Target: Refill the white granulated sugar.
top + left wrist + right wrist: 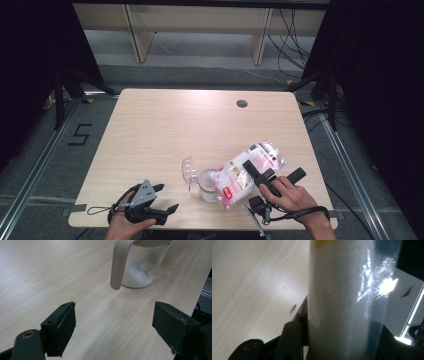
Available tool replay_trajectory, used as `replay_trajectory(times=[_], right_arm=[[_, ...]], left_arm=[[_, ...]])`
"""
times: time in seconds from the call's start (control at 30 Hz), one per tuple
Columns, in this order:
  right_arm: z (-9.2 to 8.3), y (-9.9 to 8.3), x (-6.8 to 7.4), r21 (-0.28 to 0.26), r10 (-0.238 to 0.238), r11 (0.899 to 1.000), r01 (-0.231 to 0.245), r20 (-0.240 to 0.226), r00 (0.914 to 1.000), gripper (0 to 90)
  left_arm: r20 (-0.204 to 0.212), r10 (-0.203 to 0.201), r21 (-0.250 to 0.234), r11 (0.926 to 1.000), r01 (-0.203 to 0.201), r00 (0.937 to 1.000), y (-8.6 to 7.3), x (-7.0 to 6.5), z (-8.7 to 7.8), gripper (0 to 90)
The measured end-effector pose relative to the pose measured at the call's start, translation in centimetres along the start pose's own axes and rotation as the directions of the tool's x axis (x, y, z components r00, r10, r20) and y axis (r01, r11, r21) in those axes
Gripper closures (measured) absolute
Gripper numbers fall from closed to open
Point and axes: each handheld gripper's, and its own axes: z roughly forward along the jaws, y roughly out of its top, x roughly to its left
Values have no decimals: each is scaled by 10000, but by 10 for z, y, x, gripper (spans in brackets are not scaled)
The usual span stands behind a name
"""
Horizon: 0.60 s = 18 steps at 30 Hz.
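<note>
Pouring is underway: the right gripper (256, 176) pinches the tilted bag (250, 170) over the jar (208, 185), partly filled, while the left gripper (162, 199) waits spread beside it.

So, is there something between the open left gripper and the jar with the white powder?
Nothing visible. In the left gripper view only bare table lies between the left gripper and the jar. The bag, held by the right gripper, tilts over the jar's mouth.

Tilted white-filled bag (248, 172) over clear jar (208, 184) (lid open), near table edge
</note>
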Motion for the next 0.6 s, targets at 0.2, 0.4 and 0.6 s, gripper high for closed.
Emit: replay_trajectory(times=[0.2, 0.4, 0.6], right_arm=[[0, 0, 0, 27, -25, 10000, 25, -11, 10000, 648], [-1, 0, -2, 73, -133, 9999, 134, -20, 9999, 648], [-1, 0, -2, 60, -201, 9998, 201, -27, 9998, 649]], left_arm=[[-40, -211, 53, 9998, 211, 9998, -1, -2, 0, 186], [-95, -77, 176, 9998, 79, 9999, -1, -1, -1, 186], [35, 16, 7, 10000, -16, 10000, 0, -1, 0, 186]])
